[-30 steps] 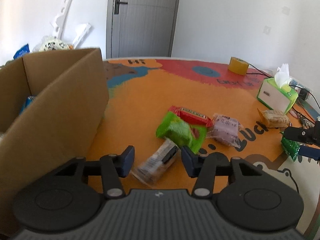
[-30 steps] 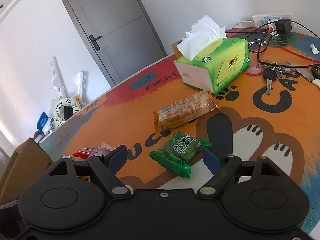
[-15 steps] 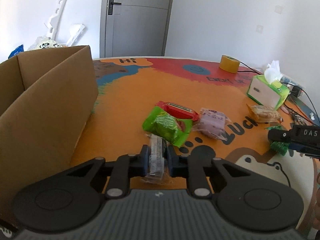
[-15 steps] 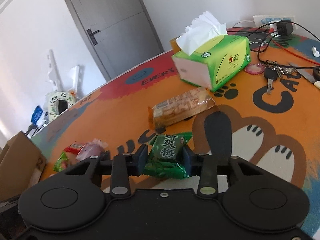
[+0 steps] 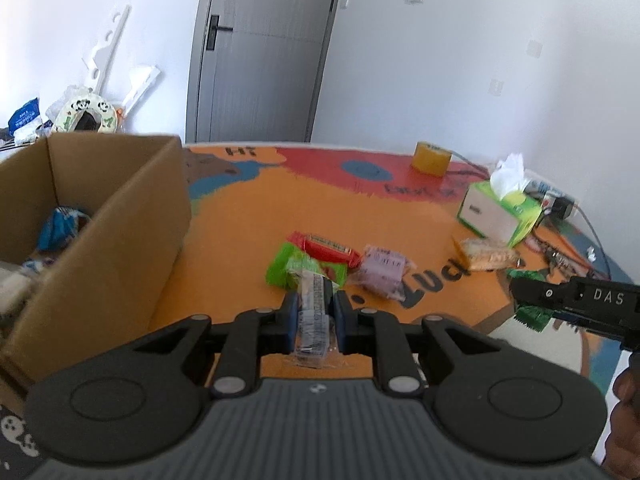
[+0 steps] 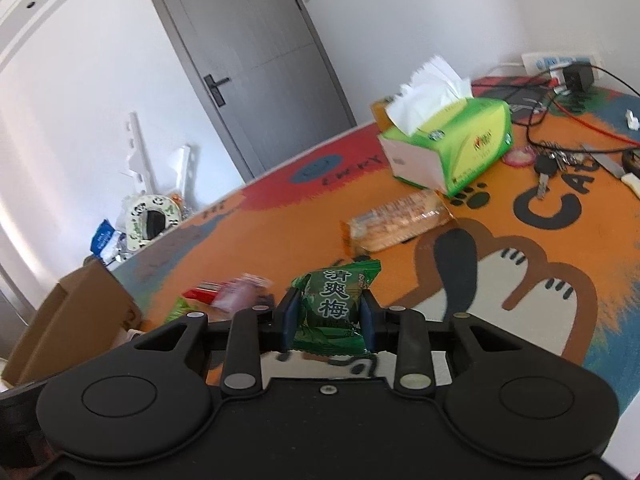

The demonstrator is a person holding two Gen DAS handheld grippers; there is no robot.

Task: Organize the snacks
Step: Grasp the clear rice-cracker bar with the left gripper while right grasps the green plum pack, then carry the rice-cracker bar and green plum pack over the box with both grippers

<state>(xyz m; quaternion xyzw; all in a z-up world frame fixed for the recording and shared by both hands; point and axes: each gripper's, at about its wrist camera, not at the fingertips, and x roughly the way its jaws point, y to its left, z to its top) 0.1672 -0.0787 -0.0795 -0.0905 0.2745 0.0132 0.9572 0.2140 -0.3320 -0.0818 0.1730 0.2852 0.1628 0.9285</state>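
Snacks are gripped on both sides: the left gripper (image 5: 314, 316) pinches a clear-wrapped snack bar (image 5: 313, 322) low in the frame's centre, right of the cardboard box (image 5: 116, 232). The right gripper (image 6: 327, 316), its jaws closing, squeezes a green plum packet (image 6: 335, 308) at lower centre, above the orange mat (image 6: 500, 300).

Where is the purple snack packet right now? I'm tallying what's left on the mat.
In the left wrist view the purple snack packet lies on the orange mat, just right of the red packet and the light green packet, ahead of the left claw.
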